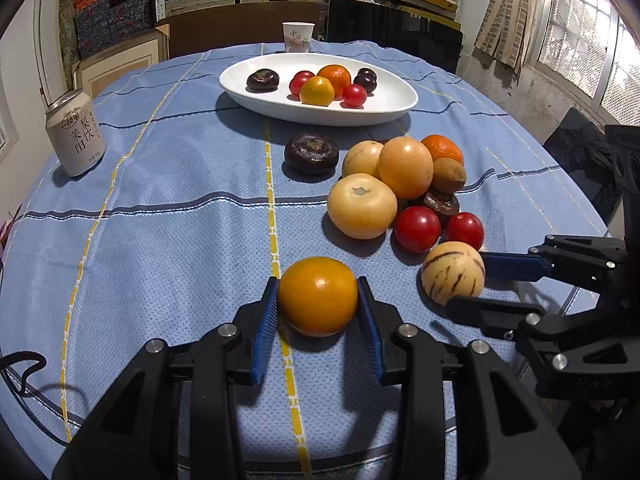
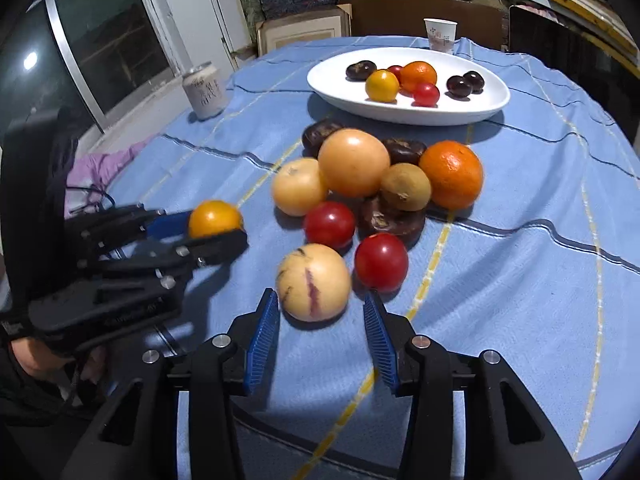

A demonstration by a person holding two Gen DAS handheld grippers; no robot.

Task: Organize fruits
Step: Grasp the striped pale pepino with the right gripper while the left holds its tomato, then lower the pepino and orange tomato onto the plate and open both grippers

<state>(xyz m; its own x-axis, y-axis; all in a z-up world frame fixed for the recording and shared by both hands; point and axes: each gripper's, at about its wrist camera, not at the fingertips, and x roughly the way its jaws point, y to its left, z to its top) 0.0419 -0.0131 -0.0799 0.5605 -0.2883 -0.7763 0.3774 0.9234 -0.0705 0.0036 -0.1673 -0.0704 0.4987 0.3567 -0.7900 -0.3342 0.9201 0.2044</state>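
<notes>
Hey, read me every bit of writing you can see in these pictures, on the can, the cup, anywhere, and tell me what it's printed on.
"一枝笔" in an oval, then "莱阳梨饮" in big upright characters: on the white drink can; that is my best reading, and the small print beneath is too small.
Red and grey characters on the paper cup: too small to read.
Embossed letters on the right gripper's body: too faint to read.

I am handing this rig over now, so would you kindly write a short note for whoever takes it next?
Left claw: shut on the yellow-orange fruit, low over the blue tablecloth.
Right claw: open around the striped pale fruit, pads not pressing.
Done: seven small fruits lie in the white dish.
Left: both fruits at the claws, plus the loose pile in front of the dish.
</notes>
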